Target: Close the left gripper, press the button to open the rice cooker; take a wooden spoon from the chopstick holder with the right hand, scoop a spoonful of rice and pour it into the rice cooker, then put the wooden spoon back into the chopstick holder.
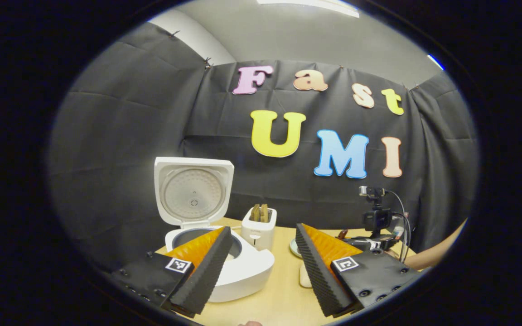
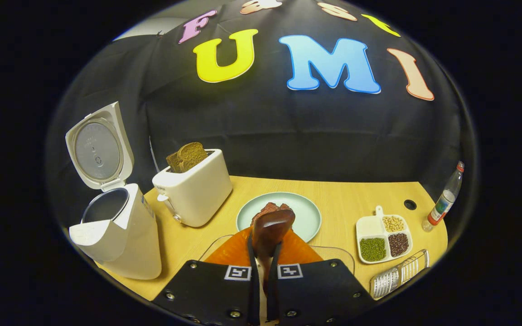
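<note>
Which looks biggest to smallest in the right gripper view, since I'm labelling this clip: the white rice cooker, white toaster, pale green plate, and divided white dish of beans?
1. White rice cooker, lid open
2. White toaster
3. Pale green plate, partly hidden by the spoon
4. Divided white dish of beans

The fisheye lens and differing nearness make toaster versus plate unsure.

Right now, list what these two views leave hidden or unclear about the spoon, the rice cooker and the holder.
- Wooden spoon, right gripper view: handle hidden between the shut fingers; whether its bowl carries rice cannot be told.
- Rice cooker, left gripper view: the left gripper's near finger covers much of the pot.
- Rice cooker, right gripper view: pot interior too dark to judge.
- Clear container: mostly behind the right gripper.
</note>
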`<control>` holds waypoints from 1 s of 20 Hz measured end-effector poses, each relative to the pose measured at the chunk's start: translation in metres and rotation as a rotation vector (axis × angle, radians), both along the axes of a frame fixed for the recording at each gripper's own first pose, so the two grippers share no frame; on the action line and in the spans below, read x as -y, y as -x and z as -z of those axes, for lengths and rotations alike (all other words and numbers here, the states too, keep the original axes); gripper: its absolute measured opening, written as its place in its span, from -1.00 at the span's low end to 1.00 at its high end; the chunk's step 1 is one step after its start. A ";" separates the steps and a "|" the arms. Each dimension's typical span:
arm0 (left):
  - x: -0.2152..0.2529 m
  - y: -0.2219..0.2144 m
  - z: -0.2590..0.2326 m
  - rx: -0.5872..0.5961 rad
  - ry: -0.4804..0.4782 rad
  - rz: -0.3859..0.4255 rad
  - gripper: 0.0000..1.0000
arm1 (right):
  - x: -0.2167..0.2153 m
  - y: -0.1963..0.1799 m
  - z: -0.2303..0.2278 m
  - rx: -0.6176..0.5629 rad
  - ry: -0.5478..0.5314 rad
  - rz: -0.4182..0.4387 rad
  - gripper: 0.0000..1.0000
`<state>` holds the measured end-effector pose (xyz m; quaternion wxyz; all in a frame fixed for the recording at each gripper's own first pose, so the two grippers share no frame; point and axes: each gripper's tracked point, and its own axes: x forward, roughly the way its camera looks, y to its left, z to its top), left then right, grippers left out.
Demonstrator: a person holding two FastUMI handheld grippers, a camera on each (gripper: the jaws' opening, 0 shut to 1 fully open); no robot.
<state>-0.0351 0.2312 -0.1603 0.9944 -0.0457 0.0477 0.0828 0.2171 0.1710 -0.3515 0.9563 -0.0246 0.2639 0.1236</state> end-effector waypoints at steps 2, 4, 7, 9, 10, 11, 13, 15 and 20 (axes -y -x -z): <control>-0.006 0.002 0.003 -0.006 -0.006 -0.009 0.96 | -0.016 0.009 0.005 -0.040 -0.069 -0.004 -0.86; -0.010 0.006 0.006 -0.012 -0.008 -0.019 0.97 | -0.020 0.012 0.010 -0.080 -0.140 0.025 -0.87; -0.012 0.009 0.009 -0.027 -0.015 -0.030 0.94 | -0.020 0.012 0.009 -0.116 -0.249 0.060 -0.87; -0.011 0.012 0.009 -0.031 -0.027 -0.035 0.95 | -0.018 0.012 0.012 -0.167 -0.383 0.109 -0.87; -0.010 0.013 0.009 -0.033 -0.031 -0.037 0.93 | -0.009 0.011 0.013 -0.186 -0.437 0.154 -0.87; -0.010 0.014 0.009 -0.035 -0.037 -0.039 0.93 | -0.001 0.011 0.014 -0.203 -0.487 0.193 -0.87; -0.007 0.014 0.007 -0.033 -0.041 -0.035 0.93 | 0.012 0.009 0.010 -0.203 -0.570 0.235 -0.87; -0.003 0.013 0.005 -0.032 -0.039 -0.025 0.94 | 0.024 0.010 -0.001 -0.190 -0.620 0.264 -0.87; 0.000 0.004 0.004 -0.025 -0.056 -0.017 0.94 | 0.052 0.013 -0.035 -0.134 -0.687 0.279 -0.87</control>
